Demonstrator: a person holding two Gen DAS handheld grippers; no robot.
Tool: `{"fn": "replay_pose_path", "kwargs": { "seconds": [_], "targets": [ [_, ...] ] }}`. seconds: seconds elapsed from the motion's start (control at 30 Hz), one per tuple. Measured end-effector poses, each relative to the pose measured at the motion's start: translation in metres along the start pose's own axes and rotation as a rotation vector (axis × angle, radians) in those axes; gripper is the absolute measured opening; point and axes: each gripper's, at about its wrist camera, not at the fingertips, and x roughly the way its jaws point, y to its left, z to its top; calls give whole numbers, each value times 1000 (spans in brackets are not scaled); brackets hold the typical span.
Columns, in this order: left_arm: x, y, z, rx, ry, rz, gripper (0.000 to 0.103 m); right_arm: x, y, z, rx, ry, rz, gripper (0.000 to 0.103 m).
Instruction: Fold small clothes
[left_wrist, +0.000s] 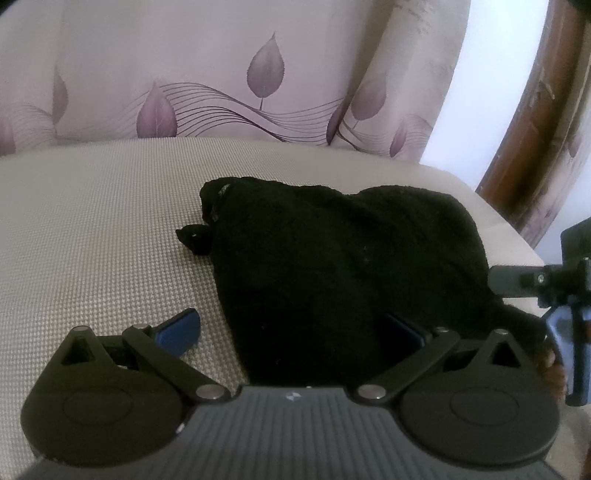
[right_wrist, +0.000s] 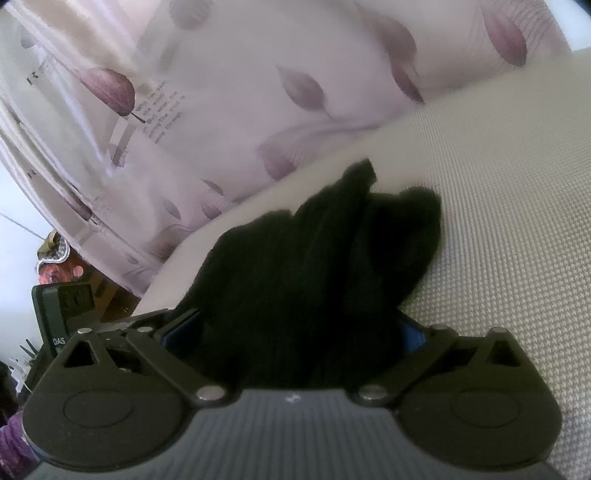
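On the woven beige seat cushion (left_wrist: 92, 221) the black garment (left_wrist: 332, 266) is lying bunched between both grippers' spread fingers (left gripper (left_wrist: 291, 328), right gripper (right_wrist: 295, 332)), risking slipping loose once lifted.

Beige woven seat cushion (left_wrist: 92, 229) across the foreground, its weave a fine grid. Behind it, pale backrest fabric (left_wrist: 207, 66) printed with purple leaves and thin curving lines. Off to the right in the left wrist view, dark brown wooden frame (left_wrist: 532, 122) against a bright white wall. In the right wrist view, leaf-print curtain (right_wrist: 110, 122) with small blurred lettering; below it, a red patterned object (right_wrist: 59, 269), too blurred to identify.
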Motion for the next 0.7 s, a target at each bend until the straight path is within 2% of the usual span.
{"fn": "replay_pose_path", "kwargs": {
  "seconds": [0.3,0.7],
  "targets": [
    [3,0,1,36,10,0,103,3,5,-2,-25,-4,-14,103],
    [7,-7,5,67,21,24,103,17,5,8,-26,5,17,103]
  ]
}}
